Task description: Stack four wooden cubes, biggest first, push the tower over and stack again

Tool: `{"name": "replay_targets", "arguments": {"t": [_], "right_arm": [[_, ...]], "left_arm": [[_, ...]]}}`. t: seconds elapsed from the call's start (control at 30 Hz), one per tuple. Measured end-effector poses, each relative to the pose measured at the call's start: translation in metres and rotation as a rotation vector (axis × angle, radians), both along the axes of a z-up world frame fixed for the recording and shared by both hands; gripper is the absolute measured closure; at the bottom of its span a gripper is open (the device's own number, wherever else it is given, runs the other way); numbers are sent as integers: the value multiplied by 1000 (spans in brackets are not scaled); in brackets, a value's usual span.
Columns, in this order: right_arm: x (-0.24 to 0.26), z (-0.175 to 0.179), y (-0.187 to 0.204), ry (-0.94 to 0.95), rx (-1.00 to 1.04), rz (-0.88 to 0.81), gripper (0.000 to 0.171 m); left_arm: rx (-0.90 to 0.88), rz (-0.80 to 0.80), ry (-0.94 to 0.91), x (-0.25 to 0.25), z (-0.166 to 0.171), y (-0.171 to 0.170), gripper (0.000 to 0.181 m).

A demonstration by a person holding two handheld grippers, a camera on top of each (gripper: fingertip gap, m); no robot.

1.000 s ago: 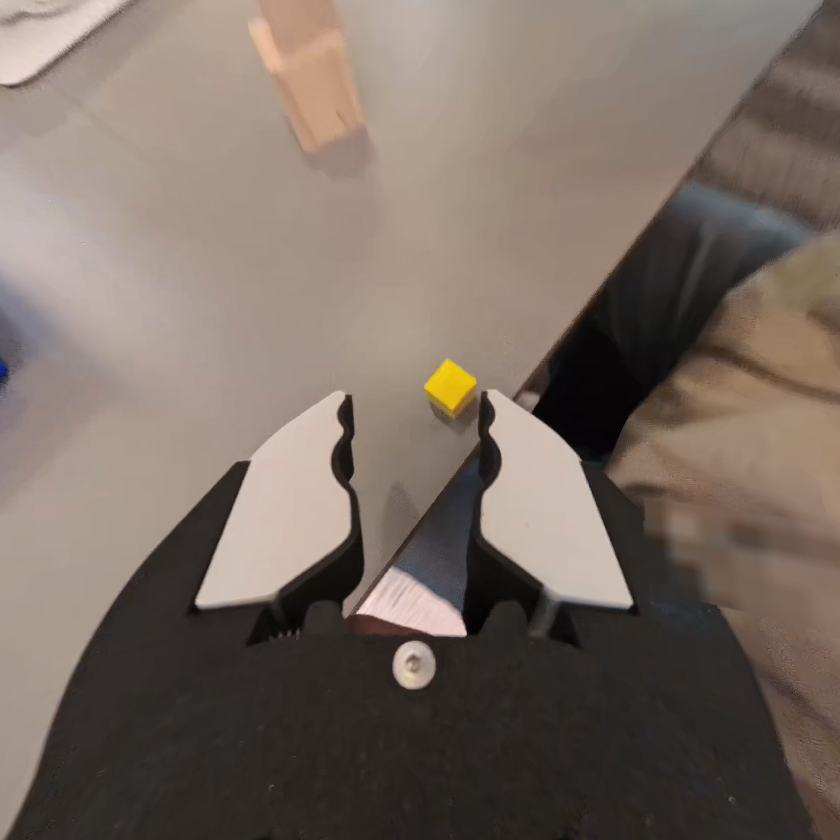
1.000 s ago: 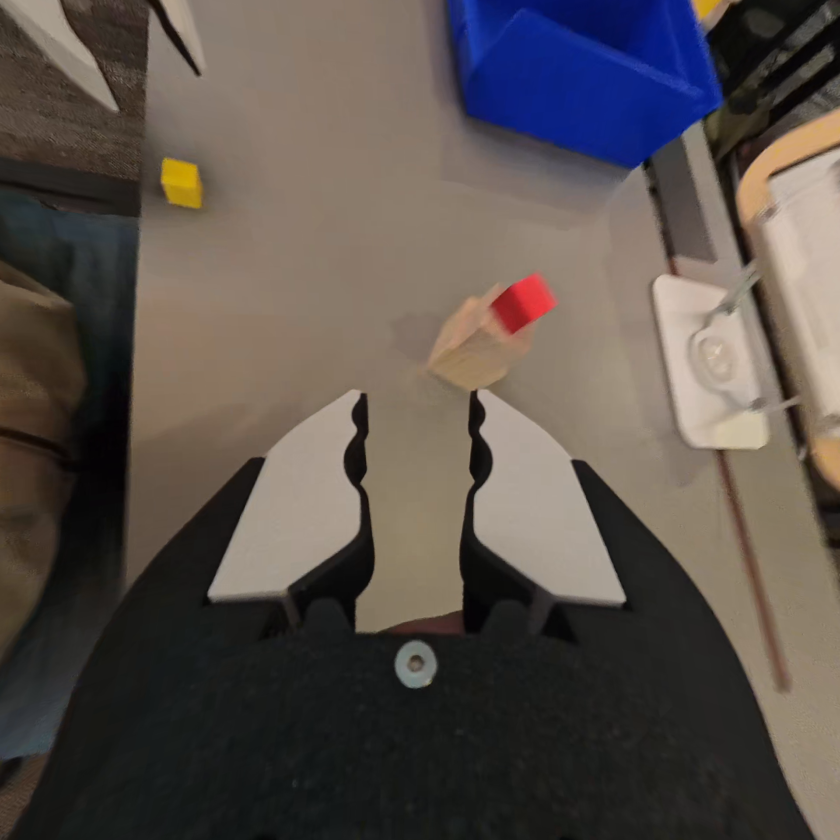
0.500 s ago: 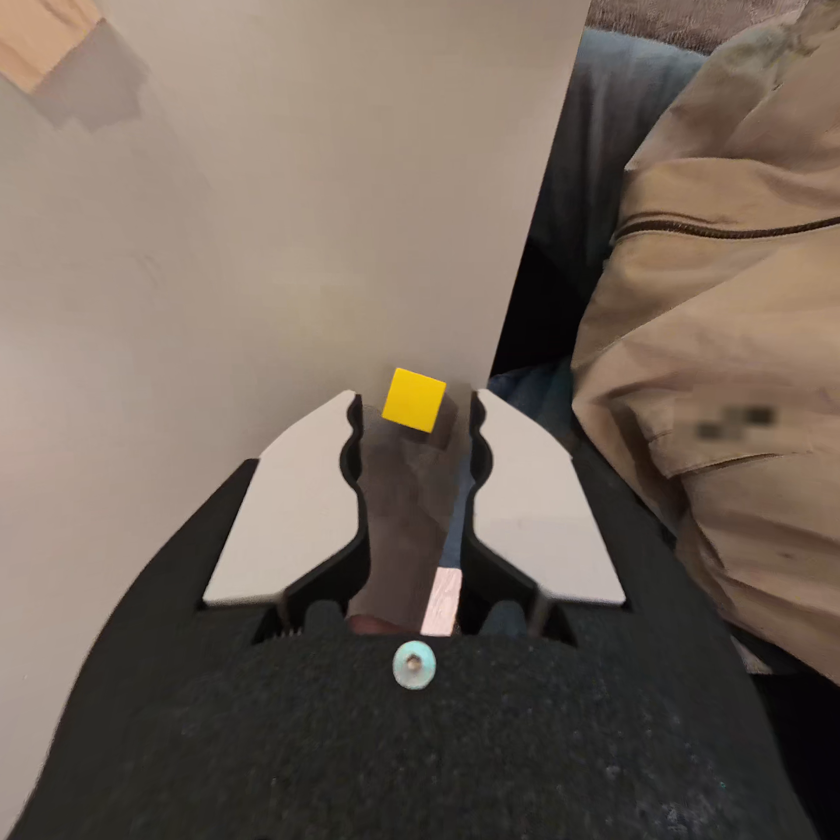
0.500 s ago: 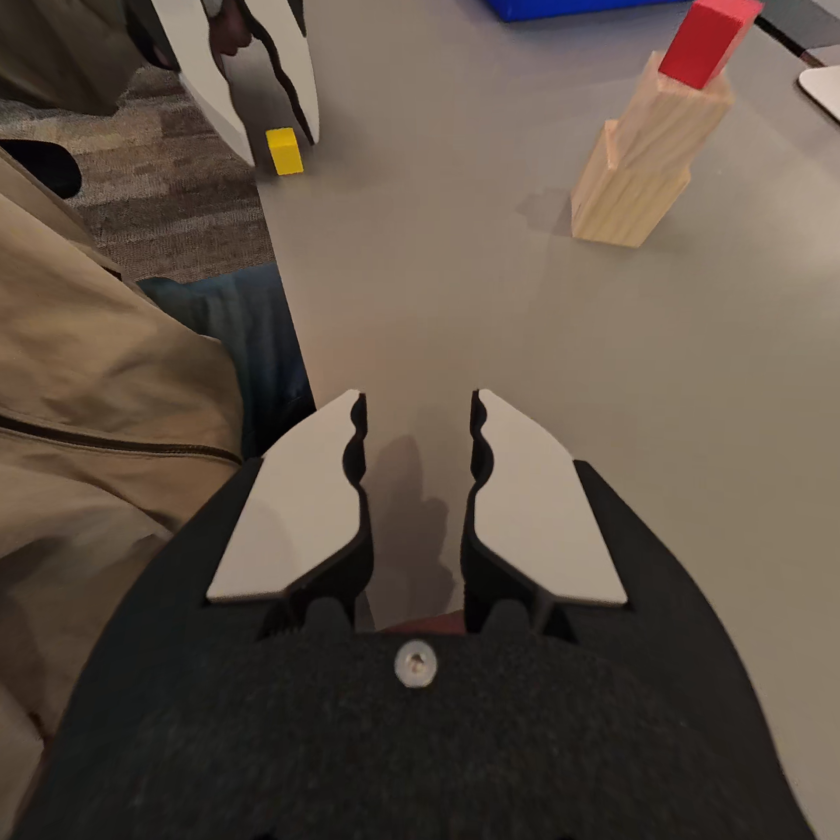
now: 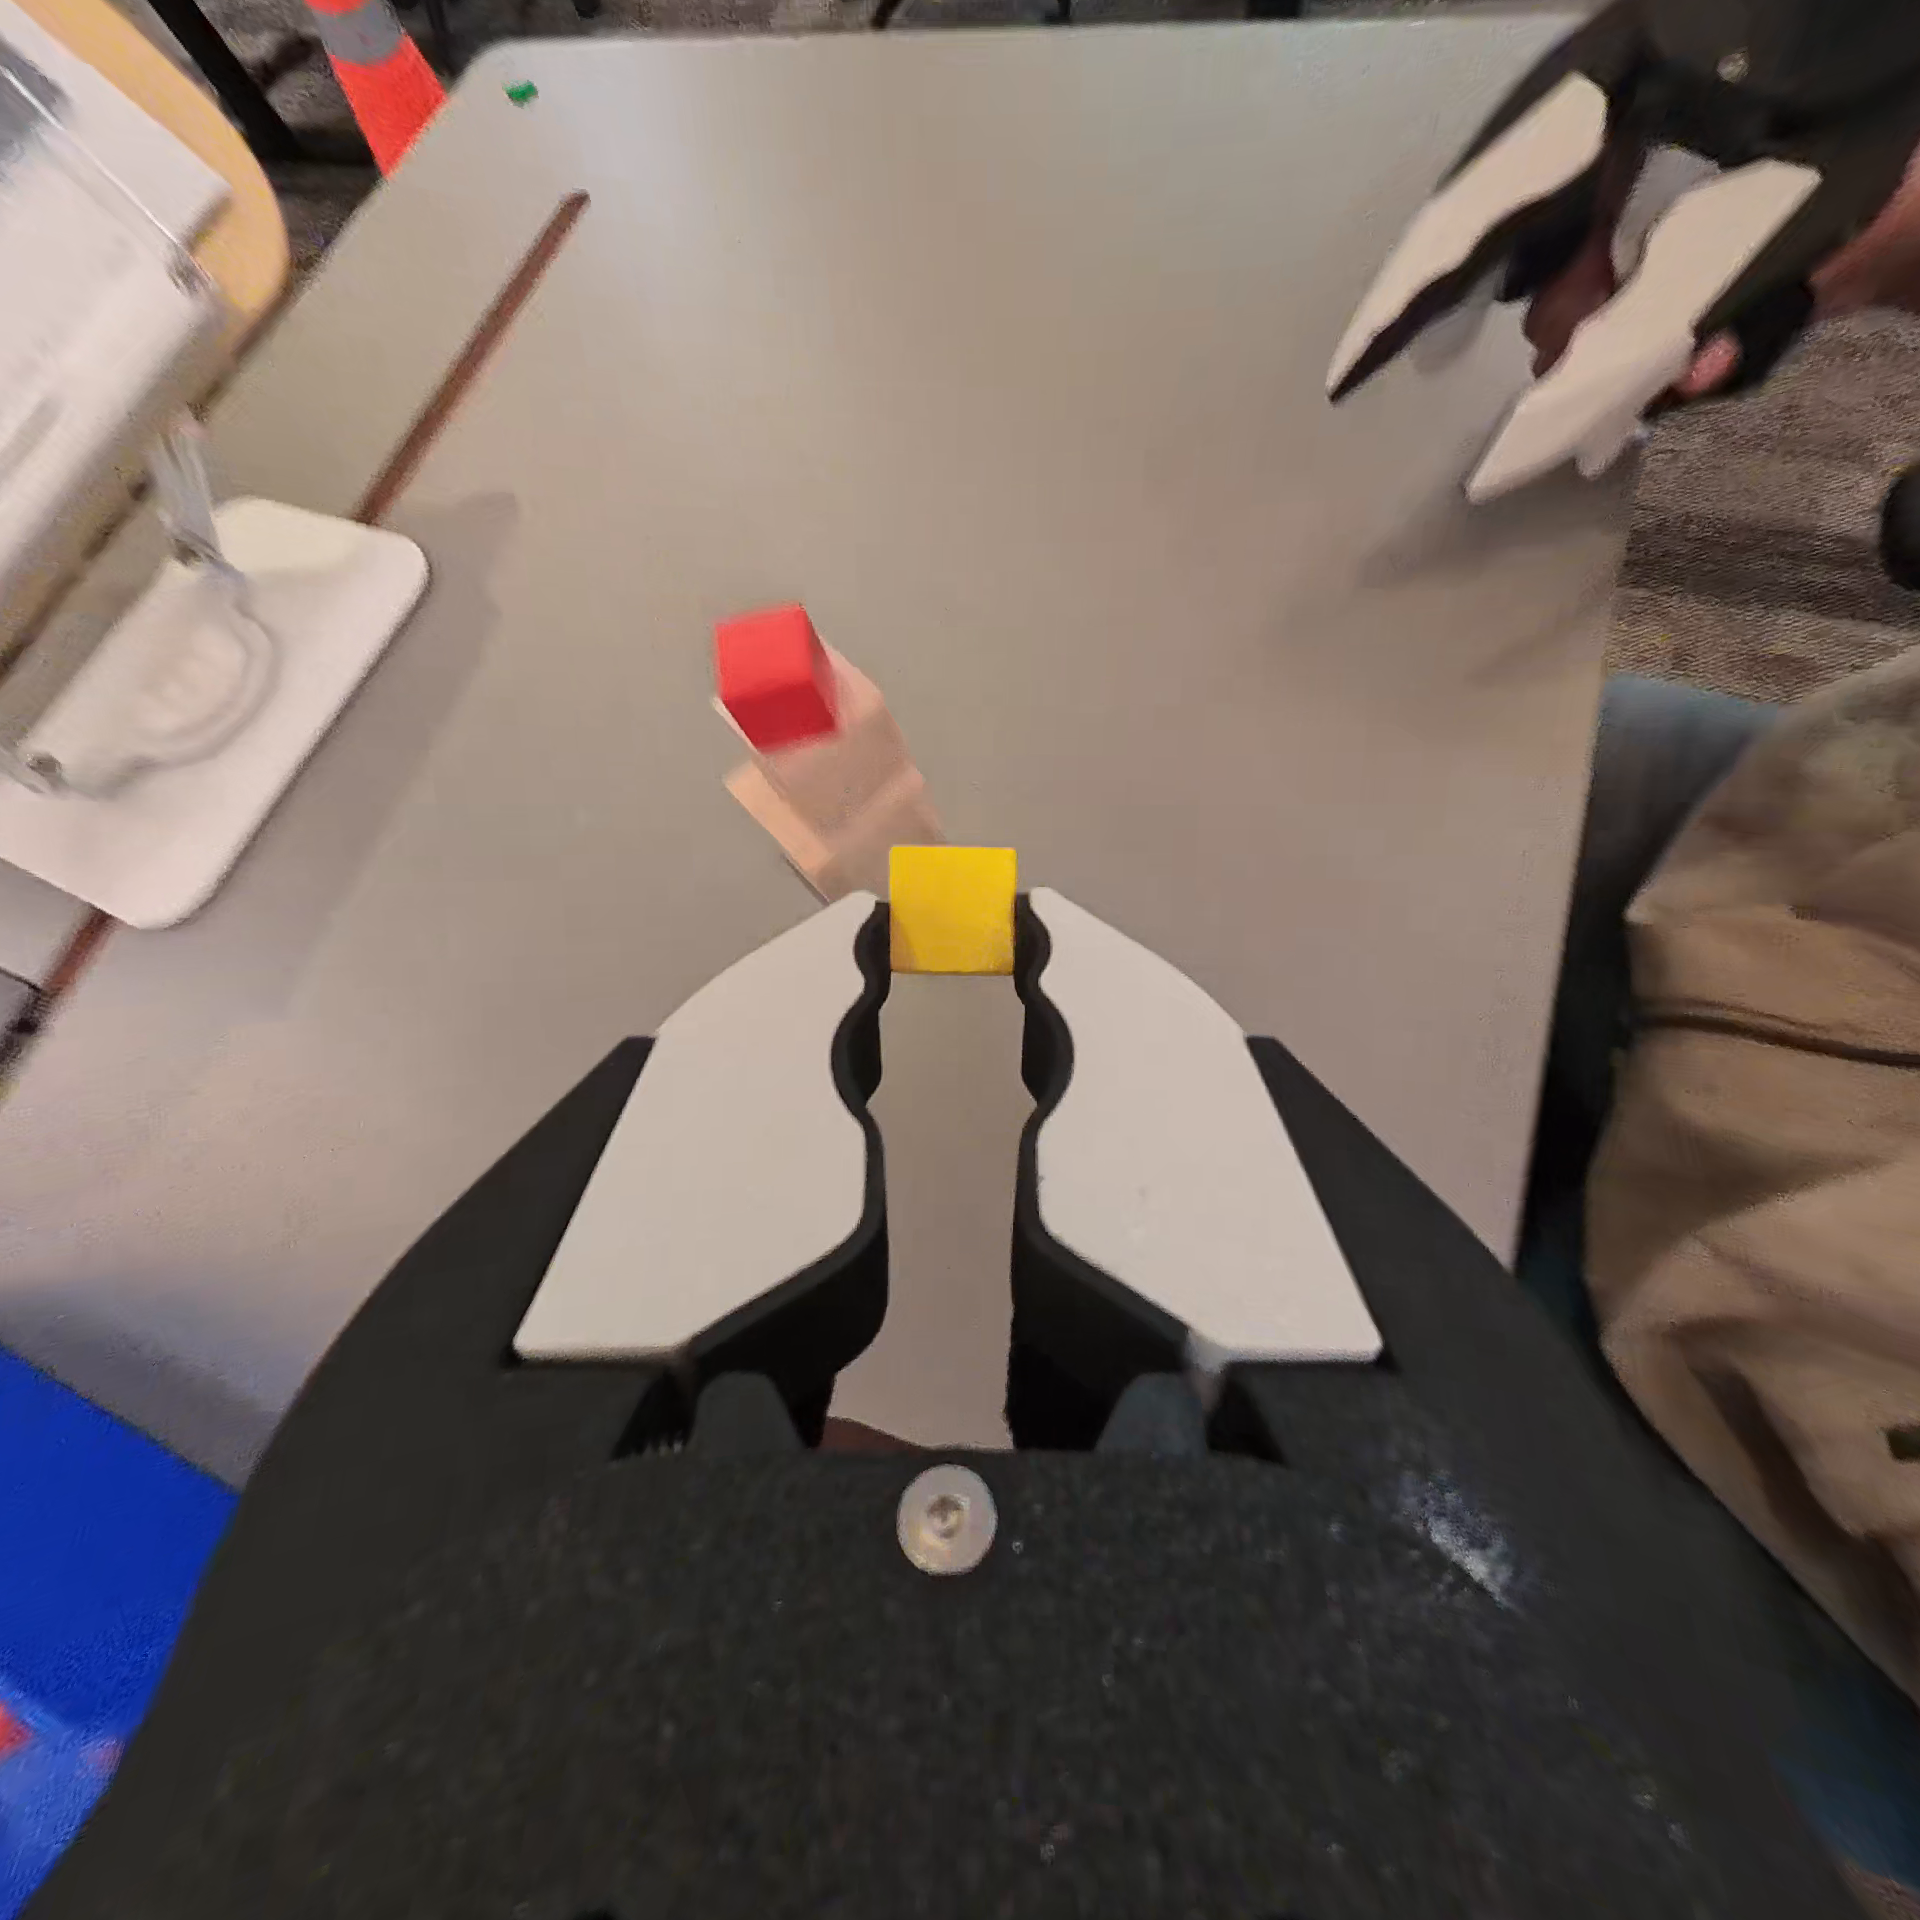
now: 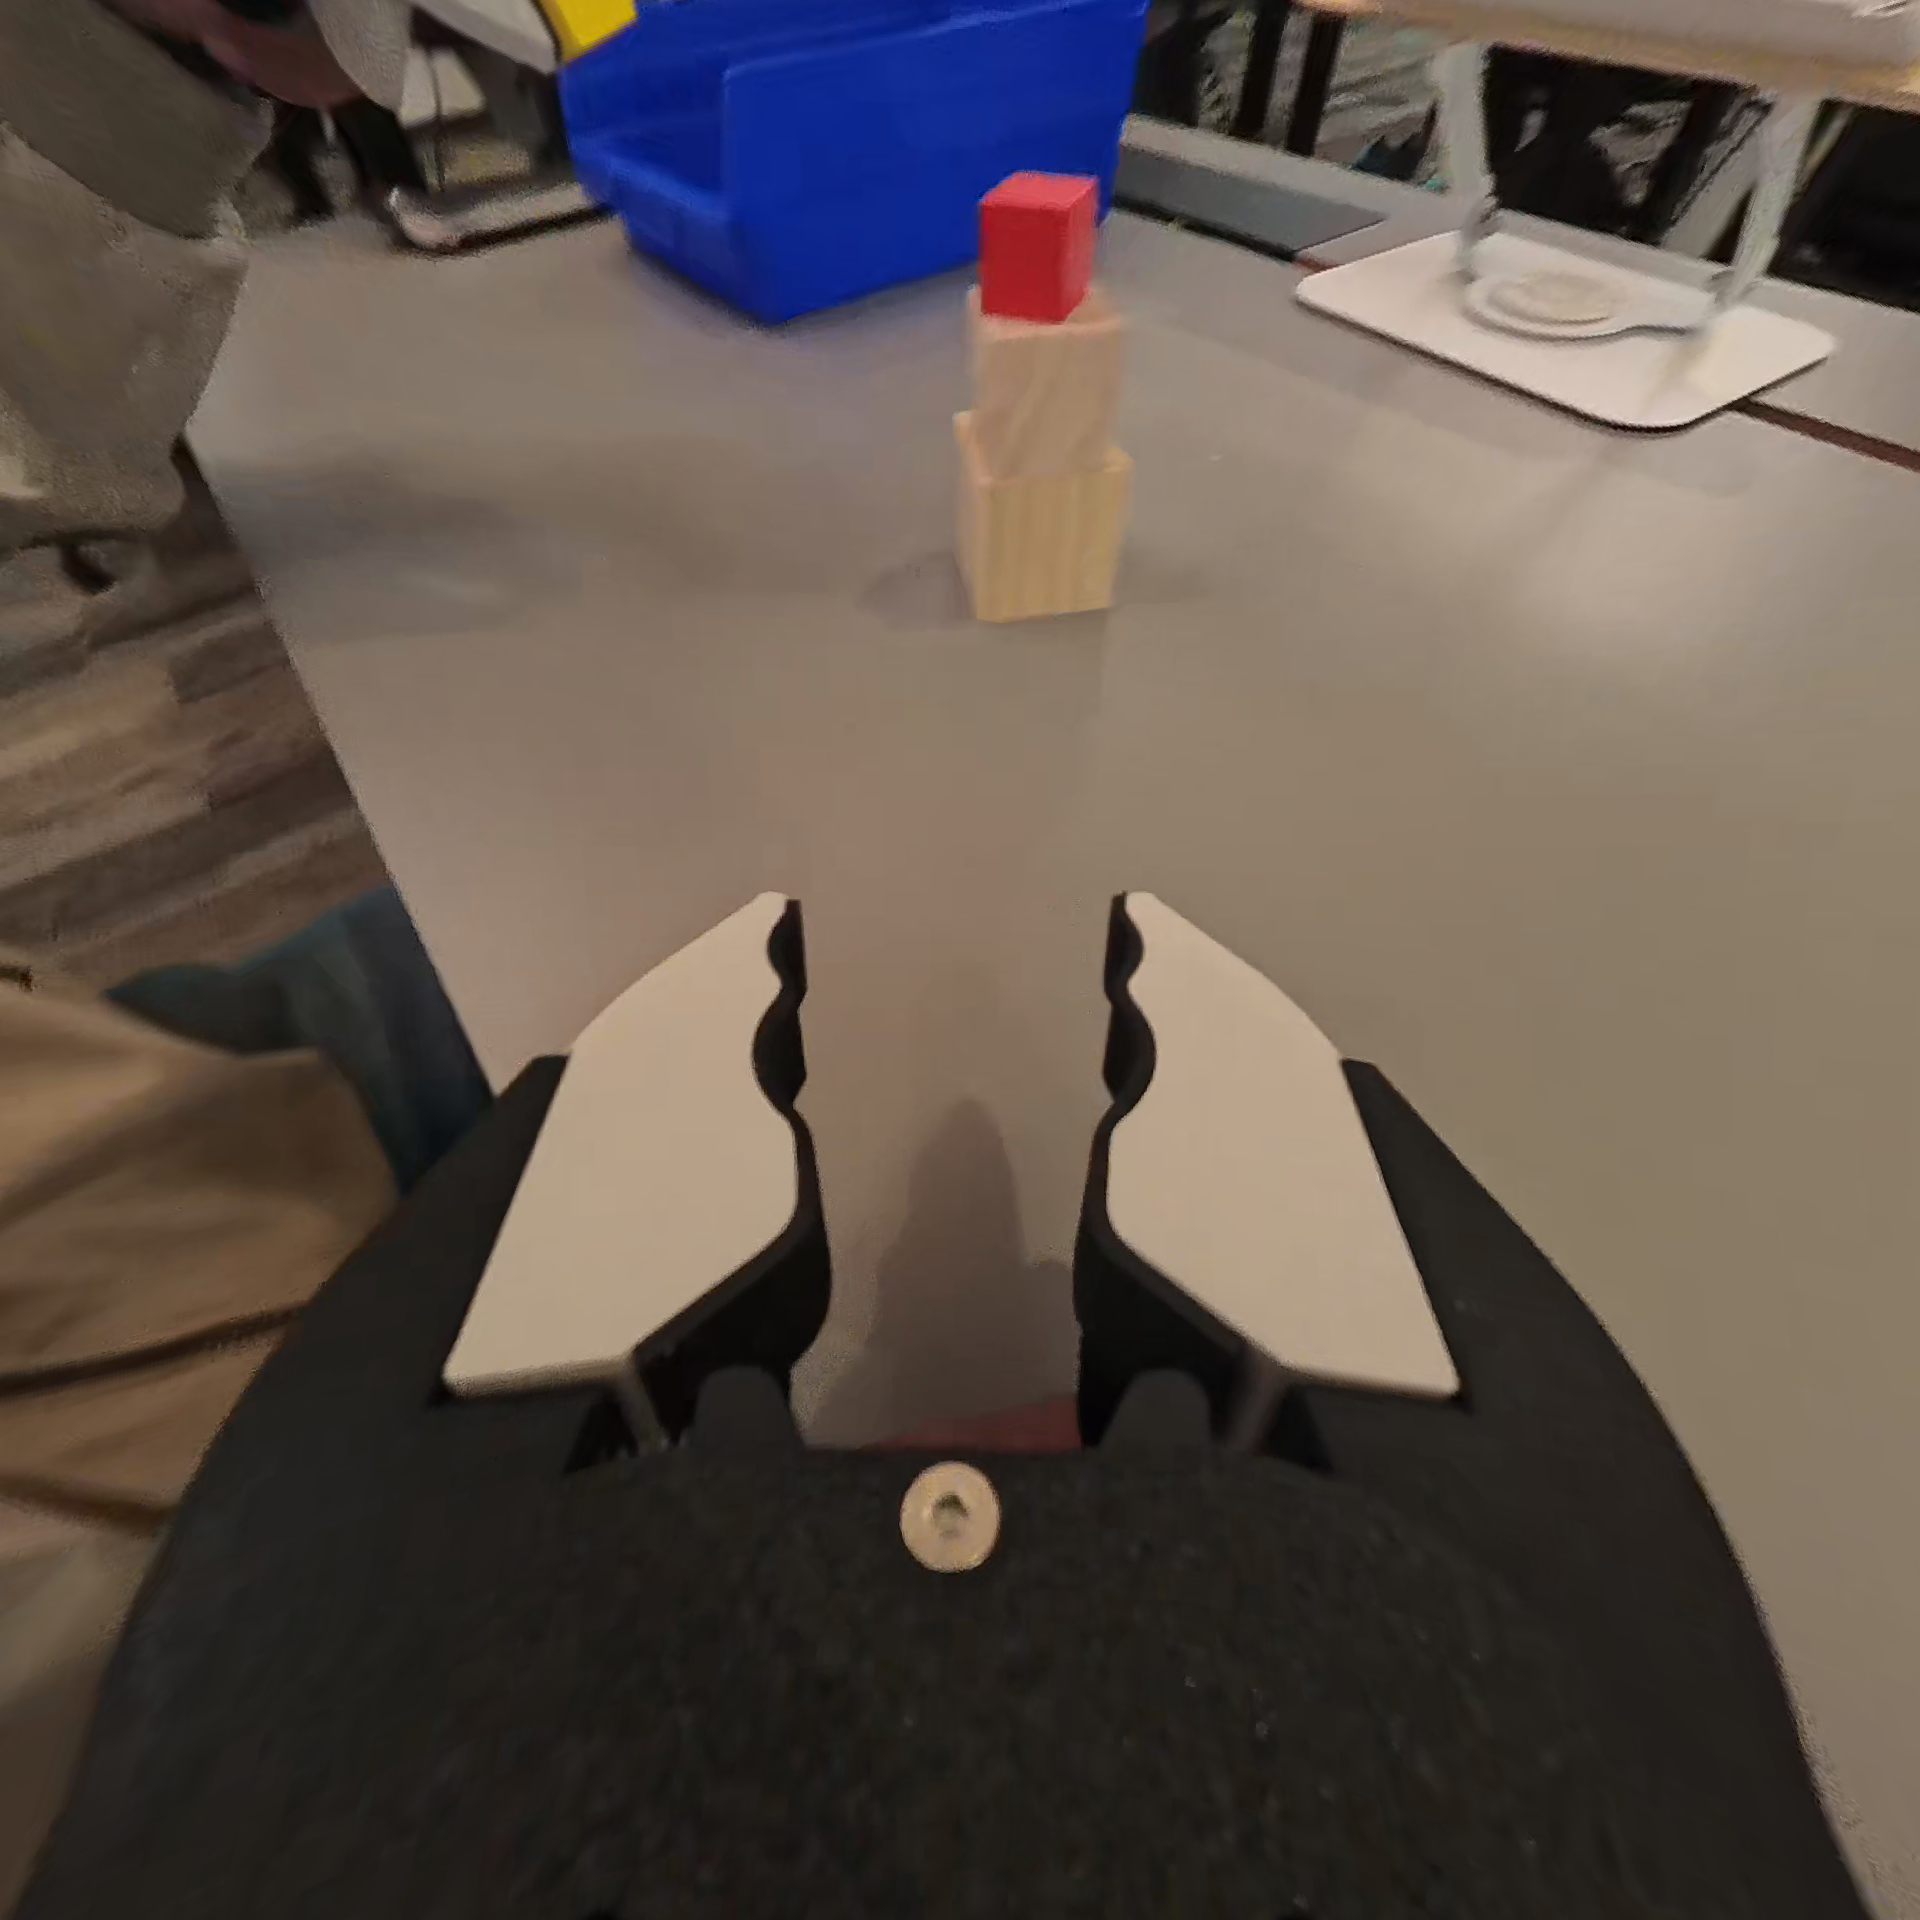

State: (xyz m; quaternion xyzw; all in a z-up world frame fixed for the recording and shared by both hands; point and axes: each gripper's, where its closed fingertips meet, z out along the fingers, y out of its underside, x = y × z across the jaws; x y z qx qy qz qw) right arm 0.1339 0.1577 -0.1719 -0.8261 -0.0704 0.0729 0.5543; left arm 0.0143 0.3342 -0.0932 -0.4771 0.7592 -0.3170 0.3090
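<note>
Left gripper pinched yellow cube in air, seemingly short of the tower: red cube atop two wooden cubes. Right gripper spread, empty.

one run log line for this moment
left gripper: shut on yellow cube | right gripper: open, empty | tower: red cube on two wooden cubes

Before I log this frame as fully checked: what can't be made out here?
- Base of the tower, left wrist view: hidden behind the yellow cube and blurred.
- Left gripper, right wrist view: cut off by the top edge.
- Blue bin, left wrist view: cropped at the corner; its contents are unseen.
</note>
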Motion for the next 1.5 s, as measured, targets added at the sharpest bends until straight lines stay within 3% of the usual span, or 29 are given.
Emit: {"name": "replay_targets", "arguments": {"t": [0.23,0.33,0.77,0.87,1.0,1.13,1.23,1.33,1.5], "right_arm": [[2,-3,3,-11,21,-16,112],[1,-3,3,-14,17,-9,112],[-1,-5,1,5,4,14,114],[-1,-5,1,6,4,14,114],[0,-6,2,2,-5,10,114],[-1,-4,5,-22,-14,13,114],[-1,2,10,-45,-15,17,114],[2,6,17,-67,-25,9,115],[2,15,35,-56,-39,-32,116]], "left_arm": [[142,-166,174,76,-3,12,159],[107,-196,243,93,-8,19,159],[50,-276,332,103,-32,20,158],[56,-267,338,100,-33,20,131],[51,-247,292,92,-24,18,113],[32,-168,104,68,8,10,115],[46,-11,-85,38,20,4,119],[44,288,-226,5,9,12,133],[-53,655,-314,-44,-40,8,134]]}}
